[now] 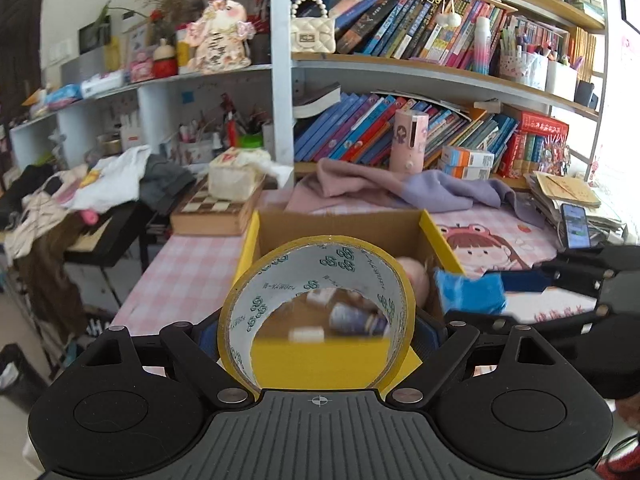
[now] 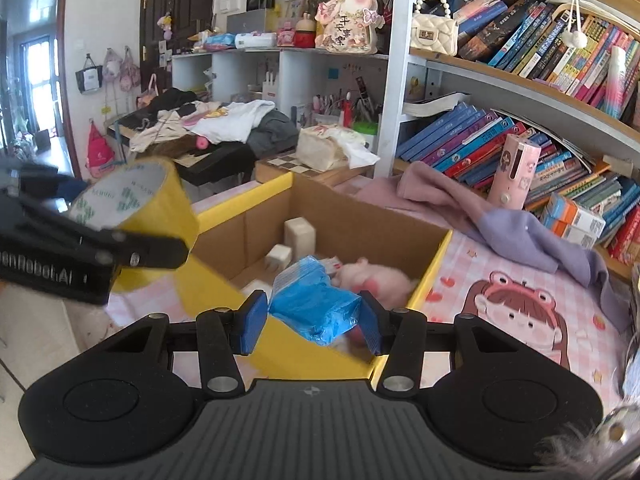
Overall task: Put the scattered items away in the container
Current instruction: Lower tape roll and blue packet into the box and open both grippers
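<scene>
Left gripper (image 1: 318, 320): jaws wide, clamped across the tape roll (image 1: 316, 300) — held above the box's near wall, ready to drop in.
Right gripper (image 2: 314, 320): narrower, pinching the blue packet (image 2: 316, 308) over the near corner.
Cardboard box (image 2: 432, 256): open-topped on the pink mat; already holds wooden blocks (image 2: 300, 236) and what looks like a pink plush (image 2: 380, 278) — blurred.

The left tongs (image 1: 318, 328) grip a yellow tape roll (image 1: 316, 304), its open core facing the camera, above the near edge of a yellow-rimmed box (image 1: 434, 236). Through the core, blurred items lie inside the box. At right, the right tongs (image 1: 484, 284) hold a blue packet (image 1: 468, 290) over the box's rim. The box sits on a pink checked surface (image 1: 180, 264).
</scene>
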`<action>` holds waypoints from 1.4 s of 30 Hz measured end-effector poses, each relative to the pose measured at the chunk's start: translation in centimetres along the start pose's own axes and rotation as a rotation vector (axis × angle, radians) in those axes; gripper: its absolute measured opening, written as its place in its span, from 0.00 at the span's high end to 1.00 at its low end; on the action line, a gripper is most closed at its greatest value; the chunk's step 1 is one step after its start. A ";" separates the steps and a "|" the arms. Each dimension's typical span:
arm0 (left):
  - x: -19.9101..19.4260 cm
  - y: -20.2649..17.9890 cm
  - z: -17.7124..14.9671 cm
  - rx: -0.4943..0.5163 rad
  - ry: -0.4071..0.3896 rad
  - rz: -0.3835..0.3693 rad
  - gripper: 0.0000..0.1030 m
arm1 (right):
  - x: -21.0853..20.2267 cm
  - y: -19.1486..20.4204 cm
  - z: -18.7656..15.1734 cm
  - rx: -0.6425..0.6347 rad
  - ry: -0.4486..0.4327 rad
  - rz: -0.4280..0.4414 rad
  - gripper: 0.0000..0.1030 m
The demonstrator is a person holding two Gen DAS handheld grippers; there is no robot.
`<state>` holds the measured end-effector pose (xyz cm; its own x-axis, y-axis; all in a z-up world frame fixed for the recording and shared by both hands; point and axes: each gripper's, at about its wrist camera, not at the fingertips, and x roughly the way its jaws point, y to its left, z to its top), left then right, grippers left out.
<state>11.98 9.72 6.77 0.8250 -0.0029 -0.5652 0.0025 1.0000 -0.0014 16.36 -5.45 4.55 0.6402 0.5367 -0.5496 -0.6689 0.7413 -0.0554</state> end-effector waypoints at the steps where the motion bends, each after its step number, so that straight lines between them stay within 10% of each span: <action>1: 0.9 0.1 0.7 0.008 0.008 -0.014 0.14 | 0.9 -0.3 0.3 -0.006 0.010 -0.001 0.55; 9: 10.9 -0.2 4.4 0.197 0.176 -0.072 0.14 | 7.6 -1.8 1.8 -0.056 0.105 0.024 0.55; 24: 23.0 -0.8 6.0 0.217 0.431 -0.172 0.13 | 15.0 -2.3 3.0 -0.158 0.294 0.119 0.54; 42: 22.5 -0.1 6.8 0.152 0.406 -0.199 0.11 | 15.2 -4.1 3.6 -0.034 0.260 0.095 0.39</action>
<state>34.36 9.55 -0.29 0.5123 -0.1634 -0.8431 0.2454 0.9687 -0.0386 30.23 1.11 -0.62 0.4584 0.4784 -0.7490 -0.7366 0.6760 -0.0190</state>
